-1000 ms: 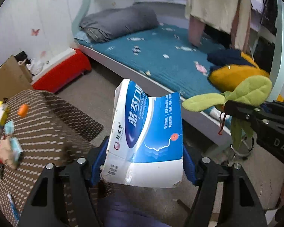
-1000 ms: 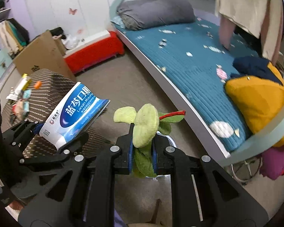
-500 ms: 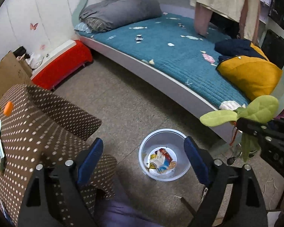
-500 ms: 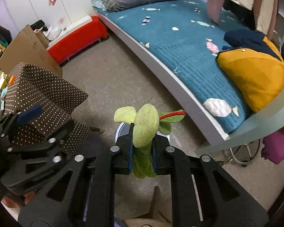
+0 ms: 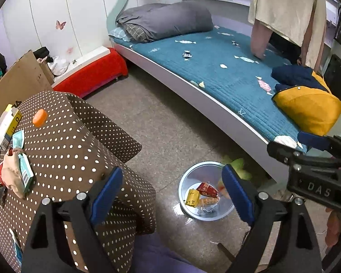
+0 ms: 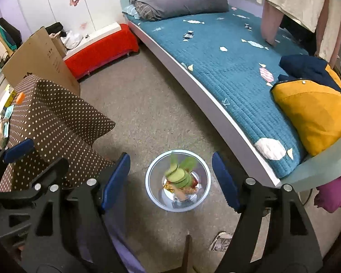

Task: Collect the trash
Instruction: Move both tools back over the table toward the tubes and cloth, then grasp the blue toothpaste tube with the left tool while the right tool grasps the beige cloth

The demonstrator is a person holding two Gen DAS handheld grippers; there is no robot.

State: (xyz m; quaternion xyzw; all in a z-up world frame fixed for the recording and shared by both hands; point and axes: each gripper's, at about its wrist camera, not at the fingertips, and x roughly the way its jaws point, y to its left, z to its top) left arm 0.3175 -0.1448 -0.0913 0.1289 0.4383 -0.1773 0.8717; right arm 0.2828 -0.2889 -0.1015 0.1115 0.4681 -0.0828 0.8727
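Grey speckled floor [image 6: 147,113] fills the middle of the room. On it, near the grippers, stands a clear round bin [image 6: 151,188] with a pale rim. A bed [image 5: 216,72] with a blue quilt runs along the right side. A grey folded blanket [image 5: 166,20] lies at its far end and a yellow cushion [image 5: 309,109] at its near end. On the left is a table with a brown dotted cloth [image 5: 79,141]. Small things lie on it, like an orange cap [image 5: 39,117] and a yellow and white box [image 5: 6,122]. A red box [image 5: 91,75] and a flat piece of cardboard [image 6: 38,59] sit far off on the left by the white wall.

Both grippers hang above the bin. The left gripper [image 5: 170,195] is wide open with nothing between its blue pads. The right gripper [image 6: 171,179] is opening, and its pads touch nothing. A green leafy thing [image 6: 179,173] is blurry, right over the bin mouth. Red and yellow wrappers [image 5: 203,195] lie at the bottom of the bin.

The left gripper's finger hides part of the bin. The green thing is too blurry to tell what it is. Some paper [image 6: 220,242] on the near floor is half hidden behind the right gripper.
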